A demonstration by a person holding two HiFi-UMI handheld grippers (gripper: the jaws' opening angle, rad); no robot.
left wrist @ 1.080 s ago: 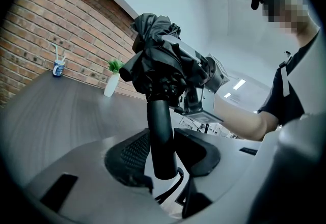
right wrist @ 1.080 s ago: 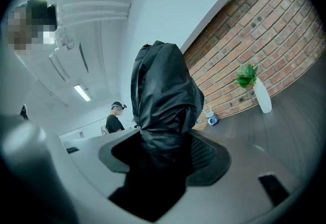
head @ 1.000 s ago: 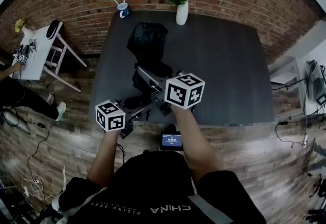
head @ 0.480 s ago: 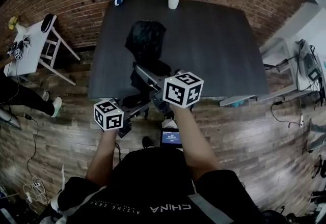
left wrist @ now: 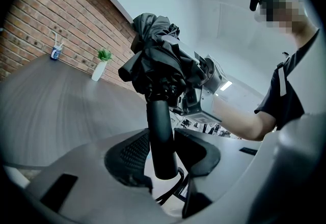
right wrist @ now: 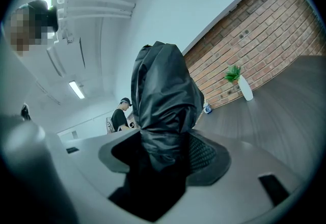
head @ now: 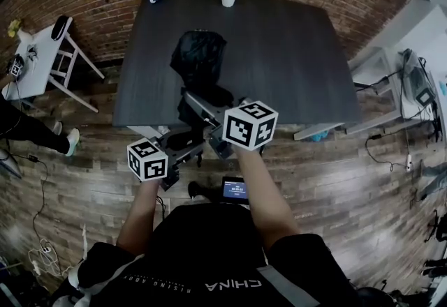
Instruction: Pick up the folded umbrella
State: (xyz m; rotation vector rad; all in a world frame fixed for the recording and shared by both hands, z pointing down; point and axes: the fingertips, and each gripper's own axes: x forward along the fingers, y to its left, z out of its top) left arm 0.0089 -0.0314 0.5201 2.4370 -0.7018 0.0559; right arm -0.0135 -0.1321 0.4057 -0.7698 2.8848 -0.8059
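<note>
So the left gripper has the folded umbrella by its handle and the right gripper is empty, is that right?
Not quite. The left gripper does have the folded umbrella by its handle, but the right gripper is not empty: the right gripper view shows its jaws closed on the umbrella's bunched black fabric.

The left gripper (left wrist: 164, 157) clamps its jaws on the folded umbrella (left wrist: 159, 62) by the black handle (left wrist: 161, 136) at six o'clock; bunched canopy at twelve; potted plant (left wrist: 100, 66) on the table (left wrist: 46, 111) at ten.
</note>
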